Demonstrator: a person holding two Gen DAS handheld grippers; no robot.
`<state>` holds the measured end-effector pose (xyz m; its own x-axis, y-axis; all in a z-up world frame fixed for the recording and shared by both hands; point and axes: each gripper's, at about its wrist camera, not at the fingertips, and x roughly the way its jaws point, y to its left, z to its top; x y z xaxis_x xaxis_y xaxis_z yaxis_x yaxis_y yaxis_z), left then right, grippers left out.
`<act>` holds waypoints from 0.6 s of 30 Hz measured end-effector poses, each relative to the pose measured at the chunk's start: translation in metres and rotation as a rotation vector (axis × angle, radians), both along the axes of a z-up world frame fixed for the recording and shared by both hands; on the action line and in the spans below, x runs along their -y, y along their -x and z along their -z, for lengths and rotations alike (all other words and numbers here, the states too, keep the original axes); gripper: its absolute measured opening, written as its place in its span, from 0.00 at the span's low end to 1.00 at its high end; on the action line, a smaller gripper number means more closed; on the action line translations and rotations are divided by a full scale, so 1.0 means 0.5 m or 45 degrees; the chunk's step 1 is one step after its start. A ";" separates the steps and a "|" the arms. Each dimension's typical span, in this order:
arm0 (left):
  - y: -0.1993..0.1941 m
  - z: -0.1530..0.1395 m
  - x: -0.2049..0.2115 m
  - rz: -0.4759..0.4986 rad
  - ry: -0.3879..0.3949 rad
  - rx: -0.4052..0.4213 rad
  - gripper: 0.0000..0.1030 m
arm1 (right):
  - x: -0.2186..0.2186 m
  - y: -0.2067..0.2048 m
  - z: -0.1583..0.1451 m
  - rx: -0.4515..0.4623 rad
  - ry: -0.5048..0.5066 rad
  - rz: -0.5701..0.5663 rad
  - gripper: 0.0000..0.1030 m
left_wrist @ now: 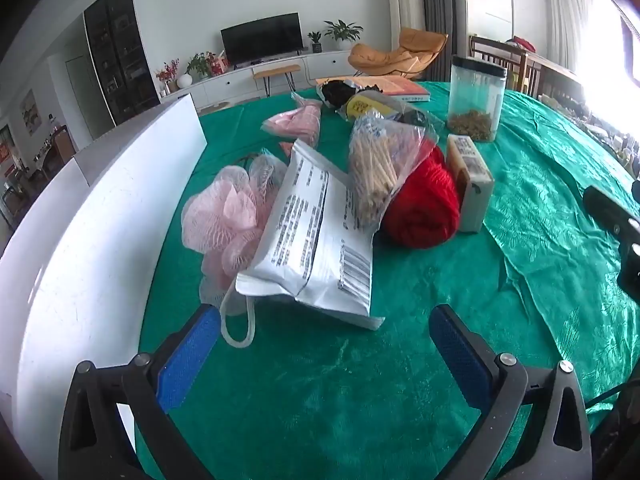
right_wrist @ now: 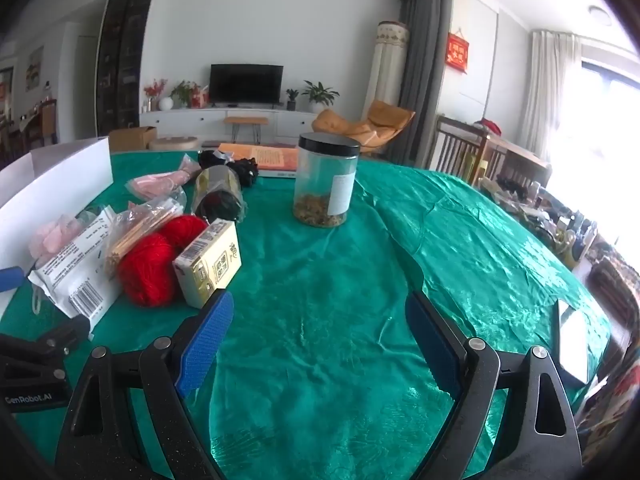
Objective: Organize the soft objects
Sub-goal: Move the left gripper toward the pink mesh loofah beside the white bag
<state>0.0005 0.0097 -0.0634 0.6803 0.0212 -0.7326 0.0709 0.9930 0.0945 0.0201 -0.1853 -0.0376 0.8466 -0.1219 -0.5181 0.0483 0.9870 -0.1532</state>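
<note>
Across the frame's centre in our left wrist view, a table (left_wrist: 540,184) draped in green cloth carries a white box (left_wrist: 100,216) at far left, then a white printed pouch (left_wrist: 316,240) leaning on a pink mesh sponge (left_wrist: 224,220), a red yarn ball (left_wrist: 424,204) to their right, and a bag of wooden sticks (left_wrist: 380,168) above. Our left gripper (left_wrist: 324,350), at the bottom, stands spread and empty. Seen from our right wrist, the right gripper (right_wrist: 320,344) also stands spread over bare cloth, at lower centre.
</note>
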 end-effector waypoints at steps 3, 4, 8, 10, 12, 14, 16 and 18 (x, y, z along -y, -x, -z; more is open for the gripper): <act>-0.002 0.024 -0.003 0.014 -0.012 -0.058 1.00 | 0.010 0.003 0.000 -0.002 -0.017 -0.008 0.87; -0.007 0.033 0.001 0.019 -0.019 -0.077 1.00 | 0.009 0.002 0.000 -0.003 -0.020 -0.010 0.87; -0.013 0.046 0.007 0.034 -0.019 -0.112 1.00 | 0.009 0.001 0.000 -0.007 -0.030 -0.015 0.87; -0.020 0.044 0.008 0.039 -0.014 -0.122 1.00 | 0.009 -0.002 0.001 -0.014 -0.038 -0.018 0.87; -0.030 0.046 0.007 0.039 -0.002 -0.133 1.00 | 0.008 -0.004 0.003 -0.023 -0.045 -0.020 0.87; -0.040 0.045 0.002 0.031 0.023 -0.151 1.00 | 0.011 -0.005 0.005 -0.031 -0.054 -0.022 0.87; -0.056 0.046 -0.004 0.020 0.057 -0.169 1.00 | 0.014 -0.008 0.008 -0.039 -0.062 -0.025 0.87; -0.072 0.047 -0.010 0.008 0.089 -0.180 1.00 | 0.015 -0.008 0.010 -0.048 -0.070 -0.026 0.87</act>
<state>0.0367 0.0144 -0.0867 0.5704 -0.0373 -0.8205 0.0851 0.9963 0.0138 0.0243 -0.1928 -0.0426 0.8286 -0.0751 -0.5548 0.0230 0.9947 -0.1003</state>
